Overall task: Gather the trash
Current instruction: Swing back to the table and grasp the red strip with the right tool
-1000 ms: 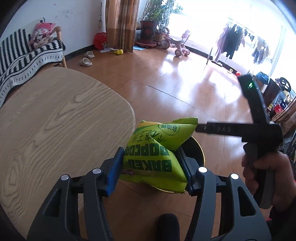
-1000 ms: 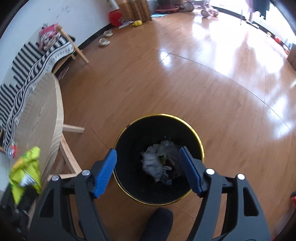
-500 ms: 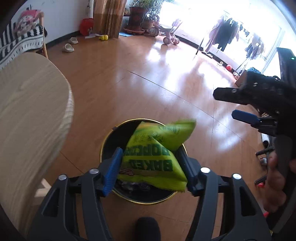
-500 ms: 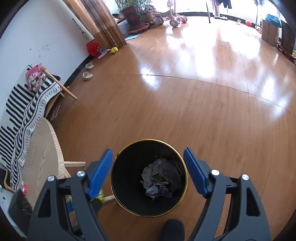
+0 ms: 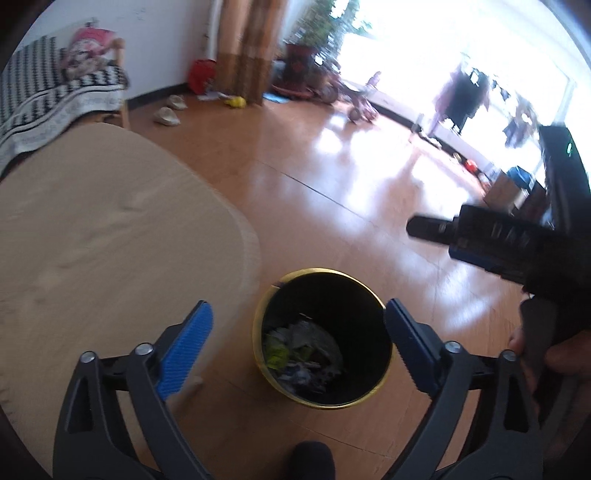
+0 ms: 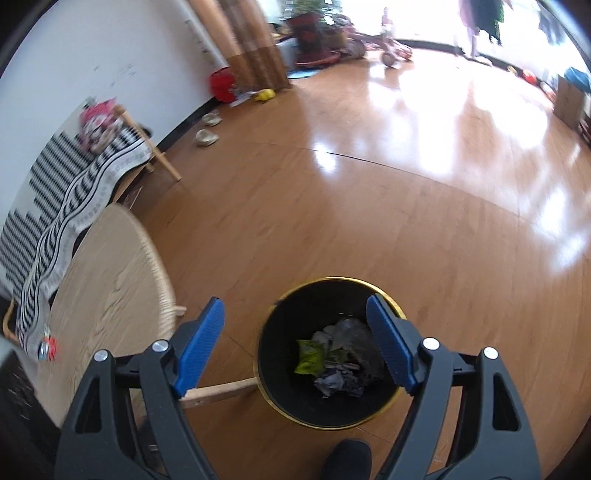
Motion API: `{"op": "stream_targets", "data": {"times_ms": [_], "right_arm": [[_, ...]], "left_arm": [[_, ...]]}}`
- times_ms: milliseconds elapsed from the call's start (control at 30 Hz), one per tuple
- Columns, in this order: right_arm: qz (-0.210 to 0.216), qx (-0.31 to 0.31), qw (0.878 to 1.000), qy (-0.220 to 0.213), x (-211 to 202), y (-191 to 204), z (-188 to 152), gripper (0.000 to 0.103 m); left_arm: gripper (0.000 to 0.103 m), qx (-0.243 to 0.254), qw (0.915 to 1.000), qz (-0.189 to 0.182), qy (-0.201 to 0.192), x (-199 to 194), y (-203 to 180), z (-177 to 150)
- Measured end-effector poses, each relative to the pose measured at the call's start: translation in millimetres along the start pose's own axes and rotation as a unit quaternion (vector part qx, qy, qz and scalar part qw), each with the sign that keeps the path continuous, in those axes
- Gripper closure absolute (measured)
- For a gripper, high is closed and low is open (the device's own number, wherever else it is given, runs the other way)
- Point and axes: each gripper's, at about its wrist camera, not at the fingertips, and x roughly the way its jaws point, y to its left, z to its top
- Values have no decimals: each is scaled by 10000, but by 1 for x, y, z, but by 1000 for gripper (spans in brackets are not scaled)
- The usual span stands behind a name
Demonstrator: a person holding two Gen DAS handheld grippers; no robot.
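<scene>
A black trash bin with a gold rim stands on the wooden floor; it also shows in the right wrist view. The green popcorn bag lies inside it among crumpled trash, and shows in the right wrist view too. My left gripper is open and empty above the bin. My right gripper is open and empty above the bin; its body shows at the right of the left wrist view.
A round light-wood table stands left of the bin, also in the right wrist view, with a small red item at its far-left edge. A striped bench, slippers and plants stand farther off.
My left gripper opened and the green popcorn bag dropped into the bin. Both views shifted back toward the table.
</scene>
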Motion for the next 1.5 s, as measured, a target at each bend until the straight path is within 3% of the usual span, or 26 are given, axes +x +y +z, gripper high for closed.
{"op": "stream_targets", "data": {"times_ms": [167, 300, 533, 667, 767, 967, 1200, 1367, 1400, 1467, 1500], "right_arm": [[301, -772, 9966, 21, 2, 88, -12, 24], [708, -1421, 9873, 100, 6, 179, -32, 24], [1366, -2386, 9609, 331, 15, 331, -83, 24], [1603, -2764, 9462, 512, 26, 404, -117, 24], [1688, -2962, 9373, 720, 46, 452, -140, 24], [1683, -3109, 9310, 908, 78, 518, -171, 24], [1339, -3481, 9250, 732, 125, 575, -180, 25], [1313, -3654, 9191, 663, 145, 591, -178, 37], [1307, -3687, 9181, 638, 146, 591, -177, 44], [1316, -3792, 9141, 583, 148, 595, -175, 63], [1368, -3861, 9103, 595, 147, 594, -176, 85]], "left_arm": [[8, -273, 9965, 717, -341, -59, 69, 2], [7, -516, 9883, 1336, -533, -111, 138, -11], [7, -1044, 9631, 2353, -787, -198, 259, -50], [7, -1478, 9411, 2932, -807, -238, 318, -77], [7, -1802, 9295, 3110, -824, -268, 355, -101], [7, -2245, 9102, 3398, -757, -292, 400, -127], [7, -2548, 9033, 3385, -674, -293, 430, -139], [7, -2509, 9081, 3310, -527, -277, 441, -133], [7, -2465, 9091, 3318, -519, -273, 443, -130], [7, -2419, 9101, 3330, -482, -266, 447, -122], [7, -2394, 9116, 3308, -483, -261, 451, -117]]}}
